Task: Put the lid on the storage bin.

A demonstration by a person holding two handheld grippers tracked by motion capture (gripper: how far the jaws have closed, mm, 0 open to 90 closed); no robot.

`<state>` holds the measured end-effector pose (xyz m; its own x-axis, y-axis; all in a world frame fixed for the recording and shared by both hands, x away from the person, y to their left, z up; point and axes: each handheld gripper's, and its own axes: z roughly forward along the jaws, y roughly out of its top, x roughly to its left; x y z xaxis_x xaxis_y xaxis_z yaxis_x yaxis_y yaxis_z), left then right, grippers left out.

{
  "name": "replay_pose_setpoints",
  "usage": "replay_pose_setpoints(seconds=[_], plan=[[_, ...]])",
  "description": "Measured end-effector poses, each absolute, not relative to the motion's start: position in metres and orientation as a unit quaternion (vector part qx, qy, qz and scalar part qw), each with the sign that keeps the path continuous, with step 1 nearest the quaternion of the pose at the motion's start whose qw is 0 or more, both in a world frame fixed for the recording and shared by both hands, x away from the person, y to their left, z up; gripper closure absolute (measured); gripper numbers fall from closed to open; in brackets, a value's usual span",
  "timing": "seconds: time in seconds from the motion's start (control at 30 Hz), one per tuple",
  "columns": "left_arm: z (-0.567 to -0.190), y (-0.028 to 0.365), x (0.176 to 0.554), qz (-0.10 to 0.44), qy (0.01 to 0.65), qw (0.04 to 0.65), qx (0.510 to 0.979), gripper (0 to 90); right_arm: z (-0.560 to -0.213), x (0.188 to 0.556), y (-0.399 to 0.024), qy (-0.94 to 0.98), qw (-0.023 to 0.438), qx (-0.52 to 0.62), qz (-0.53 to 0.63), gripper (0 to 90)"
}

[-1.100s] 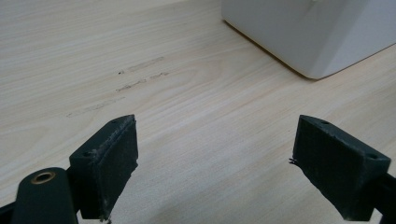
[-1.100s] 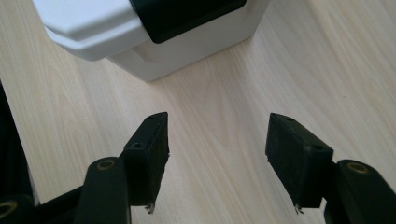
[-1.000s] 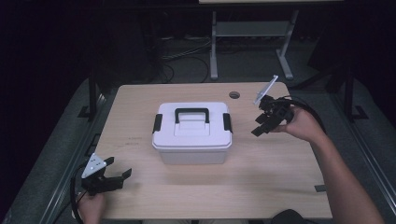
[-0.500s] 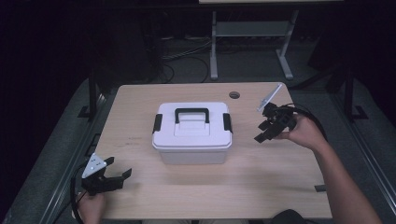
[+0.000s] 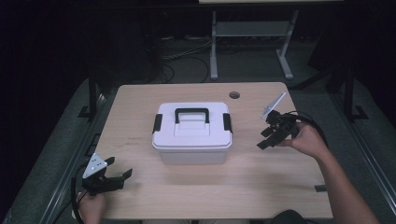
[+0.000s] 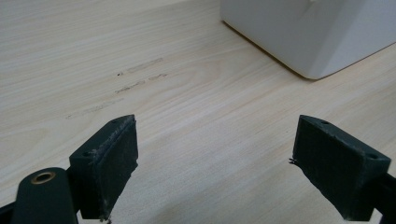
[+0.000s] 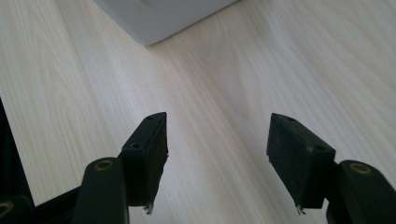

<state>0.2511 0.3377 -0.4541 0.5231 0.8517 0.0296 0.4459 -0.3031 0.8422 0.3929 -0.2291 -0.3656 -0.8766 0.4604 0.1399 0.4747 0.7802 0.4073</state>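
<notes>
Overhead, the box (image 5: pixel 192 133) sits mid-table (image 5: pixel 140 98), lid on, black handle flat and a latch at each end. The right gripper (image 5: pixel 271 135) hangs just right of it, jaws apart and empty; the left gripper (image 5: pixel 114 178) waits near the front-left corner, also released. Along the left gripper's jaws, bare wood lies between the wide-set pads (image 6: pixel 116 163), the box's corner far ahead. Along the right gripper's jaws, its pads (image 7: pixel 149 154) frame wood, box edge above. Best to line up squarely with the right latch before closing.
</notes>
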Motion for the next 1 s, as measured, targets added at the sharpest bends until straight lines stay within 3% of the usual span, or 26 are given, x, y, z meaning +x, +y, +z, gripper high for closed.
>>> replay_pose_setpoints(seconds=[1.0], plan=[[-0.453, 0.335, 0.251, 0.249, 0.419, 0.411, 0.771, 13.4, -0.4, 0.366, -0.257, -0.932, 0.038, -0.275, -0.234, 37.0]])
